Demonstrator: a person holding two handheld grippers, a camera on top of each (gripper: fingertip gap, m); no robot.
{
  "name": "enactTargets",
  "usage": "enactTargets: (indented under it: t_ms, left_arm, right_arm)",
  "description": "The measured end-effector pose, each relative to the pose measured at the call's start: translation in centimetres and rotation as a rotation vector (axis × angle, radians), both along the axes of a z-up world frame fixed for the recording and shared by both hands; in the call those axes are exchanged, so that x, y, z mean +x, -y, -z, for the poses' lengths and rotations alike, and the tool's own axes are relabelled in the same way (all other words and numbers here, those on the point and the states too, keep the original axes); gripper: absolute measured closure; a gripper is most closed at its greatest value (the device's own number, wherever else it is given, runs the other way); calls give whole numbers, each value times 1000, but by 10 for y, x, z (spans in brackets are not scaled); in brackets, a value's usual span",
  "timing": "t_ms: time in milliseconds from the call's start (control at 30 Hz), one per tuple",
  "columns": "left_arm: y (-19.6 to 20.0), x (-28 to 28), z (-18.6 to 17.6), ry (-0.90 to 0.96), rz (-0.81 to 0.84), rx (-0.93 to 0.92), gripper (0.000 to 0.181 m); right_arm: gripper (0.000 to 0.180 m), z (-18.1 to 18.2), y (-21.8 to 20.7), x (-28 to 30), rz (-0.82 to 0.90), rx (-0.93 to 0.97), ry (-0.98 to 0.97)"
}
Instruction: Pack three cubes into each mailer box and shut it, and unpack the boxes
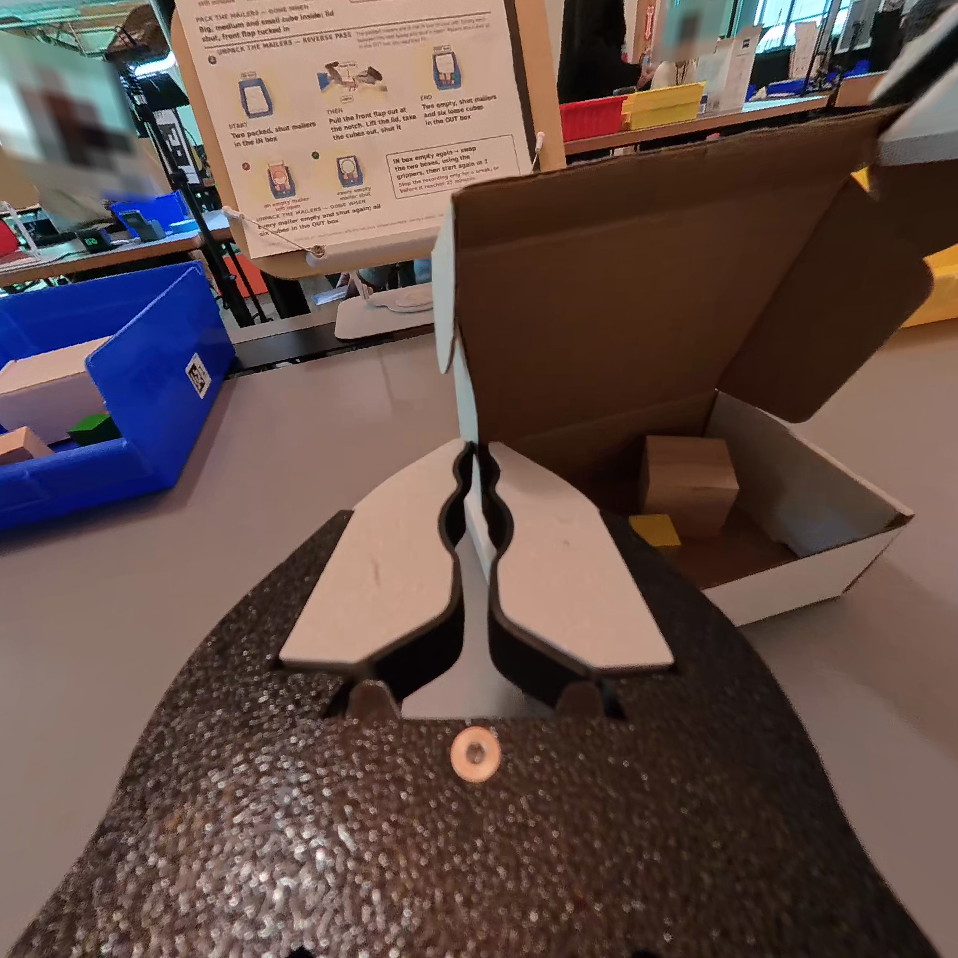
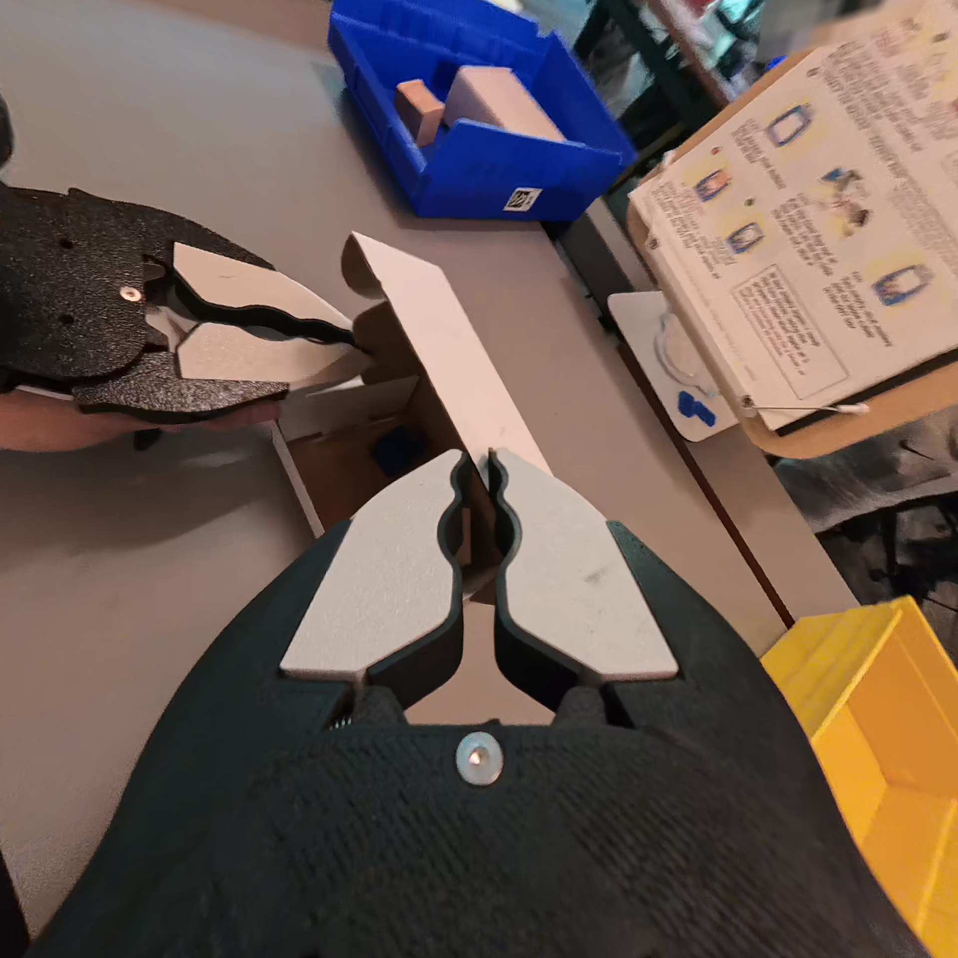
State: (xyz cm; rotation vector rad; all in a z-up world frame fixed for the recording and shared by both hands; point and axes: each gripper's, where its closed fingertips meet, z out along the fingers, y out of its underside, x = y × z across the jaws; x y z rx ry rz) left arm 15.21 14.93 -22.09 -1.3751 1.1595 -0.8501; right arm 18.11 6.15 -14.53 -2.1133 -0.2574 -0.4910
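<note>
An open white mailer box (image 1: 808, 586) stands on the grey table with its lid (image 1: 622, 311) raised, brown inside facing me. A large wooden cube (image 1: 687, 482) and a small yellow cube (image 1: 654, 530) lie in it. The right wrist view shows a blue cube (image 2: 396, 448) inside. My left gripper (image 1: 479, 456) is shut on the box's left side wall by the lid hinge; it also shows in the right wrist view (image 2: 357, 339). My right gripper (image 2: 479, 459) is shut on the near edge of the lid (image 2: 440, 337).
A blue bin (image 1: 150, 378) at the left holds a second white mailer (image 1: 46, 383), a wooden cube (image 1: 20, 443) and a green cube (image 1: 93, 427); it also shows in the right wrist view (image 2: 497, 171). A yellow bin (image 2: 881, 726) sits at the right. An instruction board (image 1: 363, 119) stands behind the table. Some 12 cm of space lies between my two pairs of fingers.
</note>
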Motion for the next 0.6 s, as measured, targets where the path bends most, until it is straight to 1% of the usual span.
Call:
enactTargets:
  t_ms: [33,100,133,200,233,300,333,400,500,533,600]
  left_arm:
    - [0,0,0,-3,2,-4,178]
    - [0,0,1,-12,-2,-7,178]
    - [0,0,1,-11,-4,-5,178]
    - [0,1,1,-10,-7,-3,178]
    - [0,1,1,-10,-9,-3,178]
    - [1,2,1,-12,-11,-4,178]
    - [1,3,1,-13,-11,-6,178]
    - [3,3,1,-14,-9,-3,178]
    - [3,3,0,-10,-9,0,179]
    - [3,3,0,-10,-10,-2,178]
    - [2,3,0,-8,-15,-4,178]
  right_arm:
    - [170,-2,5,1,36,45,-1]
    - [158,-4,19,6,153,164,-42]
    - [158,-2,26,8,211,226,-82]
    - [157,13,38,13,298,293,-176]
    - [157,25,42,19,346,291,-223]
    - [157,53,45,23,383,214,-286]
    - [156,63,47,28,419,183,-284]
    - [155,72,44,36,453,183,-270]
    - [160,67,37,45,479,245,-236]
    - [168,62,35,47,484,265,-209]
    - [172,58,31,49,483,281,-182]
